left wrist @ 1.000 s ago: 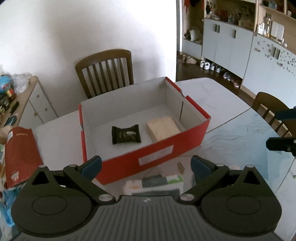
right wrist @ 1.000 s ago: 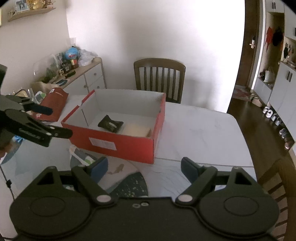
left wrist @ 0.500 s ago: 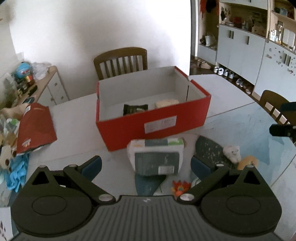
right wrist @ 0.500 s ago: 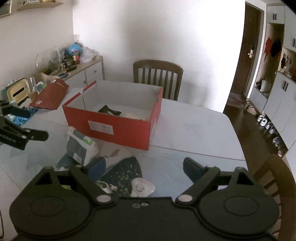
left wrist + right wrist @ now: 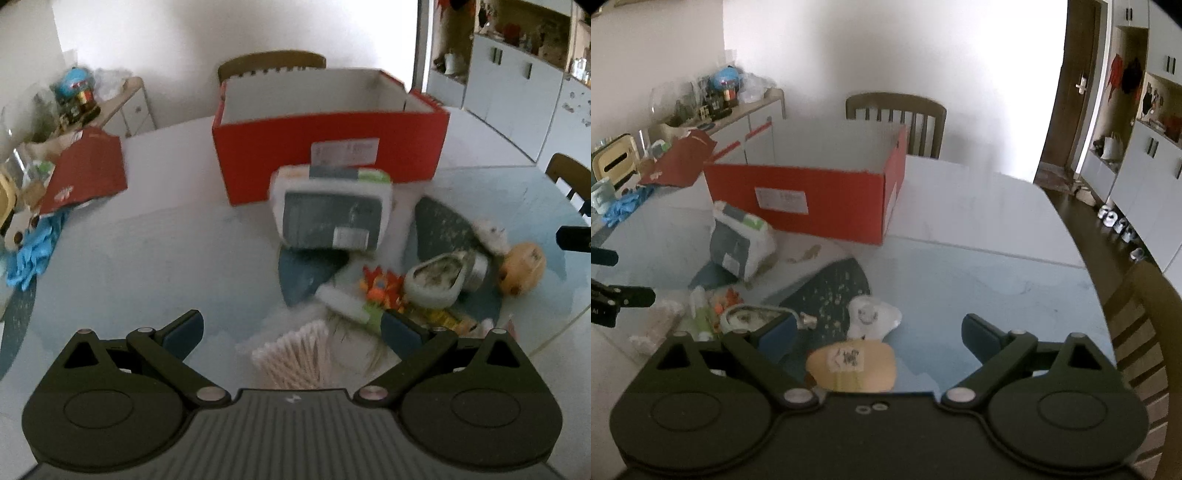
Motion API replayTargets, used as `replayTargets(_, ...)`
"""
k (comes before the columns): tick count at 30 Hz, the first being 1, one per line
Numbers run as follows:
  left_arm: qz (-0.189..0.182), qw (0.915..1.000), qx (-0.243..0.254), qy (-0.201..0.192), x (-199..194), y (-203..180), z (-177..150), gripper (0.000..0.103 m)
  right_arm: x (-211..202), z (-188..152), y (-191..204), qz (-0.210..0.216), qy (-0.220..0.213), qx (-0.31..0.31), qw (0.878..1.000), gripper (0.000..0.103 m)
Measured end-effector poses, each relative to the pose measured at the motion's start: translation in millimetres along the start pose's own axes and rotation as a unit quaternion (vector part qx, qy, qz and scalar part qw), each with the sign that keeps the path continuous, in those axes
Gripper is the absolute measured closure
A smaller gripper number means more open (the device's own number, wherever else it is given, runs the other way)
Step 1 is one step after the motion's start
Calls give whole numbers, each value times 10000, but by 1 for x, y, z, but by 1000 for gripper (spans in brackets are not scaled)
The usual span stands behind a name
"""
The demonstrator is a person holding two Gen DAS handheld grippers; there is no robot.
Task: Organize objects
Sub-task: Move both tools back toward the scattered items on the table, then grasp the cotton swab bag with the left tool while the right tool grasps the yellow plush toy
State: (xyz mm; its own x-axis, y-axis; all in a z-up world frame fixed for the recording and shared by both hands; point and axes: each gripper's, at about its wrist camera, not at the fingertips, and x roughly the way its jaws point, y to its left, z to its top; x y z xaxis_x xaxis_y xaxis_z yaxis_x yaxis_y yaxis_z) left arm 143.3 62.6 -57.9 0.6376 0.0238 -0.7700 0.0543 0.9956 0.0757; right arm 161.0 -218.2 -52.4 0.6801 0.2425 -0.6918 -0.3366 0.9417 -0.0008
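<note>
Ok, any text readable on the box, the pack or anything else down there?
Nothing reads clearly.
Red box, white label: print blurred.
Grey-white pack, small label: blurred.
Tan round item, white sticker: dark marks, illegible.
Red lid: white logo, unreadable.

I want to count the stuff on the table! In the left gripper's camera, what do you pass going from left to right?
Blue gloves → red lid → white and grey packet → orange toy → round tan thing.
</note>
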Motion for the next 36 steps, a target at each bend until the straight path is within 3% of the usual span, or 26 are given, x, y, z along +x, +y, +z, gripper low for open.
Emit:
replayTargets(10,112,9992,-222,298,26,3,-20,0,29,-18,0,78,336,166,9993,1)
replayTargets(21,219,9973,-444,537,46,6,-33,0,49,-25,13,12,589,-46,9983,1)
replayTargets(30,147,9969,-607,477,45,6,-35,2,56,-24,16,36,670,-87,9977,6)
replayTargets(34,35,9973,-569,459,43,5,-37,9,57,-24,20,58,683,-207,9974,14)
replayTargets(36,1,9976,-529,438,41,4,-36,17,57,-25,23,68,683,-261,9973,16)
